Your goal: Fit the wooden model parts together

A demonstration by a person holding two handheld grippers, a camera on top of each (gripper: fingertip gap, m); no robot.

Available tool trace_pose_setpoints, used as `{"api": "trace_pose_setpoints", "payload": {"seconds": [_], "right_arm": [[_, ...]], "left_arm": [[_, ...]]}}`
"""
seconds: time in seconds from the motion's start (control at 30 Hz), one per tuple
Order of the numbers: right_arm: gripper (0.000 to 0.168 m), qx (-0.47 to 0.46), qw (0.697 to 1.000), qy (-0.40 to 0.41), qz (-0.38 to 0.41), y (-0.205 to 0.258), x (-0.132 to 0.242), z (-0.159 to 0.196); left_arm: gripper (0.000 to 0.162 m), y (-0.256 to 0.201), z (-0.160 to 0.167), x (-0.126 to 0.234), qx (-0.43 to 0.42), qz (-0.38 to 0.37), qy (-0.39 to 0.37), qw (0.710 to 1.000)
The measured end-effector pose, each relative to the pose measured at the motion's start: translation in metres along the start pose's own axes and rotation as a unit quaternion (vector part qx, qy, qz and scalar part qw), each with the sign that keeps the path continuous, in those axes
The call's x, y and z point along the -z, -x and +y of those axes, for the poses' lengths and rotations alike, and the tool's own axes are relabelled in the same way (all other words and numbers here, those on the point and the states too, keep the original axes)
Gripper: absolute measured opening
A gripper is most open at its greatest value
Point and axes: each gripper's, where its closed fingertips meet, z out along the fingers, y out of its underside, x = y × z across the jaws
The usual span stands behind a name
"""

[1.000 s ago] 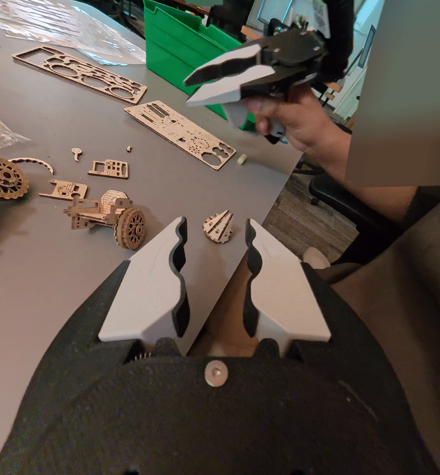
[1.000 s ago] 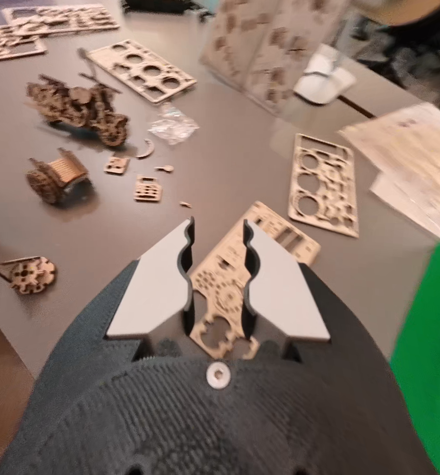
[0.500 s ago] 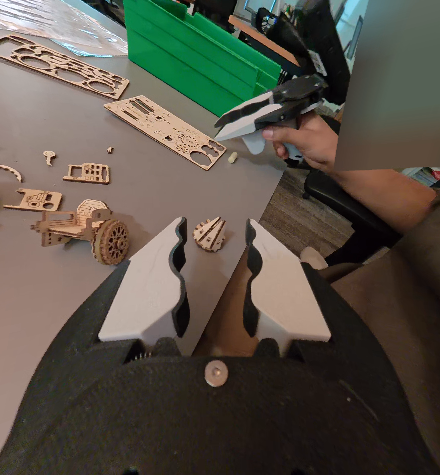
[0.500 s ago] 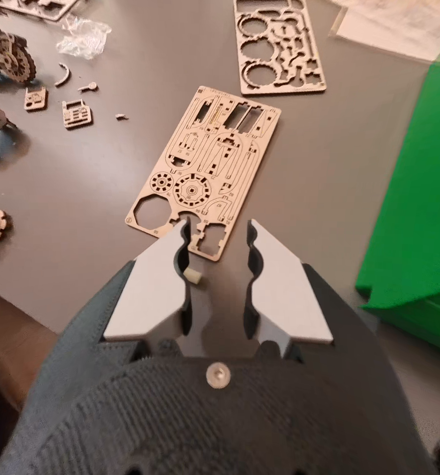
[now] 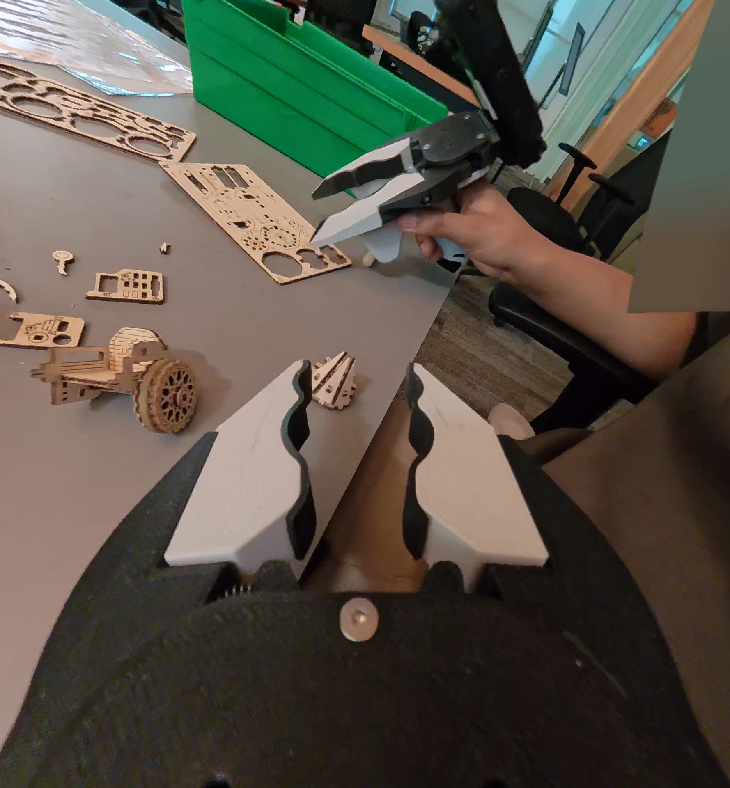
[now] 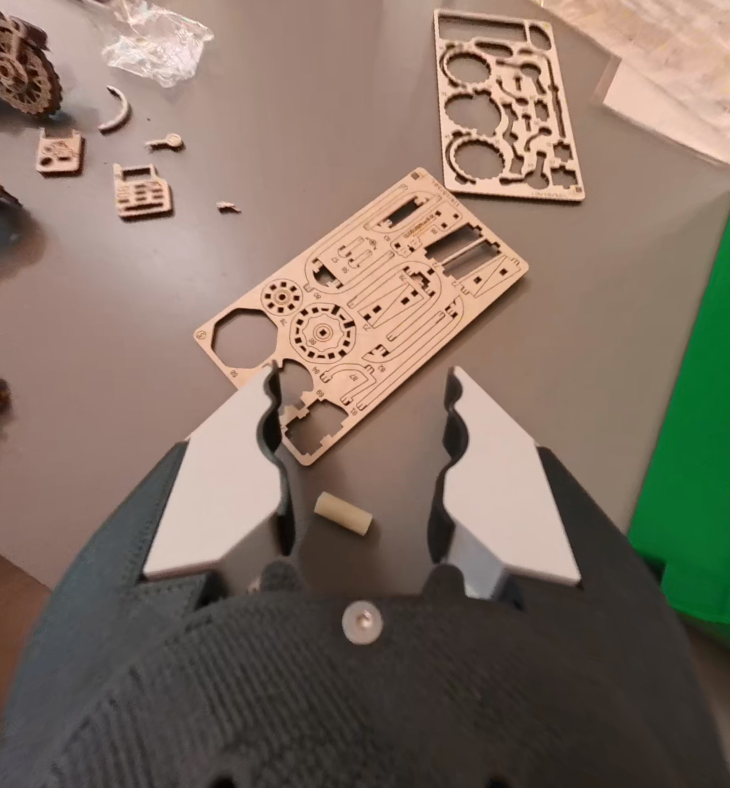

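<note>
A light wooden parts sheet [image 6: 363, 307] lies flat on the grey table [image 6: 141, 298]. My right gripper [image 6: 362, 375] is open and empty, low over the sheet's near corner. A small cream peg [image 6: 343, 511] lies on the table between its fingers. The right gripper also shows in the left wrist view [image 5: 314, 218], held by a hand above the sheet [image 5: 252, 221]. My left gripper [image 5: 357, 371] is open and empty at the table's front edge, just behind a round wooden part [image 5: 333, 386]. A wooden cart with a spoked wheel [image 5: 116, 375] stands to its left.
A green bin [image 6: 696, 426] stands to the right of the sheet. A second, mostly emptied sheet [image 6: 508, 111] lies farther back. Small loose wooden pieces [image 6: 141, 192], crumpled plastic wrap [image 6: 154, 42] and a wooden motorbike model [image 6: 13, 76] are at the left. Papers lie at the back right. The wooden motorbike model [image 6: 13, 76] lies some 15 cm from my left tips, 20 cm from my right tips.
My right gripper has come down toward the parts sheet's near corner and opened wider, with the cream peg now between its fingers. My left gripper has stayed open near the round part.
</note>
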Motion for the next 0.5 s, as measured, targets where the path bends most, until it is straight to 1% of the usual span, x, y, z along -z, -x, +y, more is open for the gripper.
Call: {"api": "trace_pose_setpoints", "payload": {"seconds": [0.07, 0.1, 0.17, 0.2, 0.37, 0.43, 0.5], "right_arm": [[0.062, 0.002, 0.999, -0.054, -0.003, 0.002, 0.012, -0.016], [0.058, 0.001, 0.996, -0.088, -0.005, 0.002, 0.021, -0.027], [0.053, -0.005, 0.989, -0.148, -0.007, 0.002, 0.036, -0.042], [0.053, -0.007, 0.986, -0.165, -0.006, 0.001, 0.042, -0.045], [0.058, 0.001, 0.985, -0.175, 0.008, -0.003, 0.048, -0.043], [0.05, 0.009, 0.987, -0.162, 0.021, -0.005, 0.047, -0.04], [0.048, 0.026, 0.986, -0.162, 0.035, -0.006, 0.048, -0.039]], "left_arm": [[0.041, 0.002, -0.002, 0.003, 0.001, -0.004, -0.005, 1.0], [0.041, 0.003, -0.003, 0.004, 0.002, -0.006, -0.009, 1.0], [0.041, 0.006, -0.005, 0.006, 0.008, -0.008, -0.014, 1.0], [0.041, 0.007, -0.005, 0.006, 0.013, -0.009, -0.016, 1.0], [0.042, 0.012, -0.008, 0.007, 0.033, -0.01, -0.024, 0.999], [0.059, 0.023, -0.013, 0.013, 0.029, -0.047, -0.039, 0.998], [0.064, 0.034, -0.024, 0.023, 0.014, -0.082, -0.069, 0.994]]}}
